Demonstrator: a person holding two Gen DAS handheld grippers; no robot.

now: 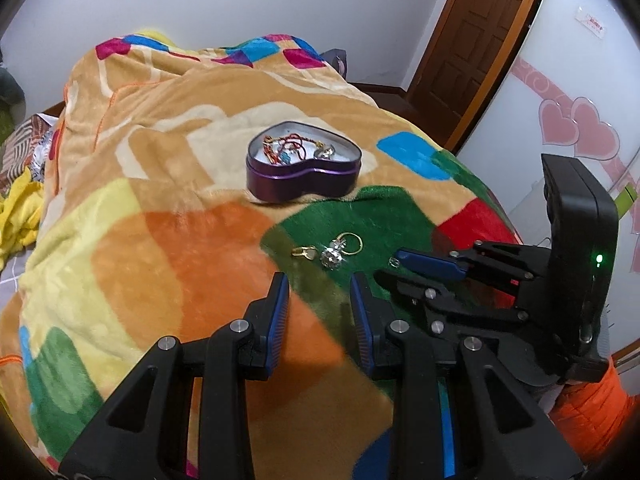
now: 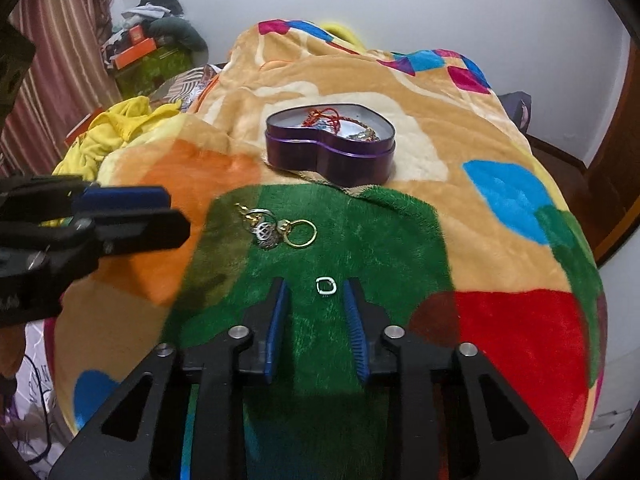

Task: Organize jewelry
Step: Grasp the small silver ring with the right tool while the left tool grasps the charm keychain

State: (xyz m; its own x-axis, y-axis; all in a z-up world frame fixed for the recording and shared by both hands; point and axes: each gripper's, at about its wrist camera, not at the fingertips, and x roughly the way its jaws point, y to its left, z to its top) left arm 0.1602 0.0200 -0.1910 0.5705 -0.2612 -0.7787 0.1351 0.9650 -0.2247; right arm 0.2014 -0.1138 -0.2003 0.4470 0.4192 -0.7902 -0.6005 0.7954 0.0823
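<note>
Tangled jewelry [image 1: 298, 151] fills heart tin [image 1: 304, 184]; pieces indistinct.

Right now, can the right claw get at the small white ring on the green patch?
Probably yes. The small white ring lies on the blanket just ahead of the right claw, between its open tips, with nothing in between. The gold ring and charms lie farther ahead.

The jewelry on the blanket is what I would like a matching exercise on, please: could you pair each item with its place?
Things:
1. heart-shaped tin
2. small white ring
3. gold ring
4. yellow cloth

Places:
A. just ahead of the right gripper, between its fingertips
B. beside the silver charm on the green patch
C. off the blanket's left edge
D. on the tan patch, holding red cords

Pairs: 1-D, 2-A, 3-B, 4-C
</note>
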